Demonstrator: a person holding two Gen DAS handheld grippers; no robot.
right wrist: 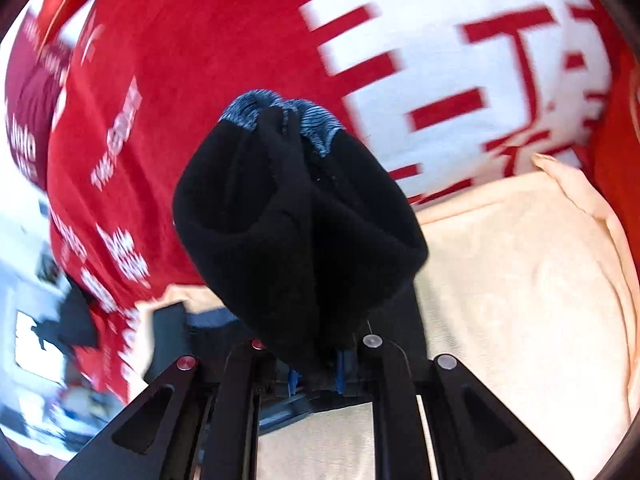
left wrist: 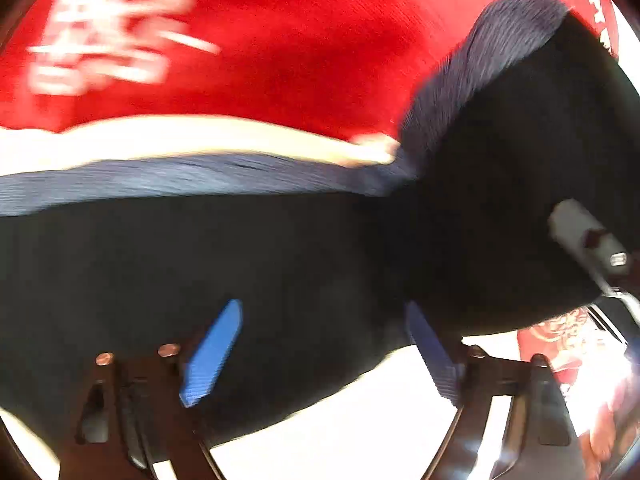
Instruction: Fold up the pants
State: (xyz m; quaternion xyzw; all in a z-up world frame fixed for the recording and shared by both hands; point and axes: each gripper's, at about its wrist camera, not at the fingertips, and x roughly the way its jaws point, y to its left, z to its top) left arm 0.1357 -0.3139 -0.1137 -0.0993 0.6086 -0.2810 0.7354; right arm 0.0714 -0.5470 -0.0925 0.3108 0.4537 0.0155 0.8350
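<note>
- In the left wrist view, the left gripper (left wrist: 324, 354) has its blue fingers (left wrist: 212, 354) spread wide and released, nothing pressed between them.
- Just beyond those fingers lie the pants (left wrist: 280, 248), black fabric with a blue-grey ribbed band along the far edge, spread over a pale cream sheet (left wrist: 160, 140).
- At the right of that view the pants rise in a bunched fold, where part of the right gripper shows.
- In the right wrist view, the right gripper (right wrist: 316, 378) is clenched on a gathered bunch of the pants, the fabric hanging forward in a dark bundle with the ribbed band at its far tip.
- Farthest away is red cloth with white lettering (right wrist: 192, 80), blurred in both views.
</note>
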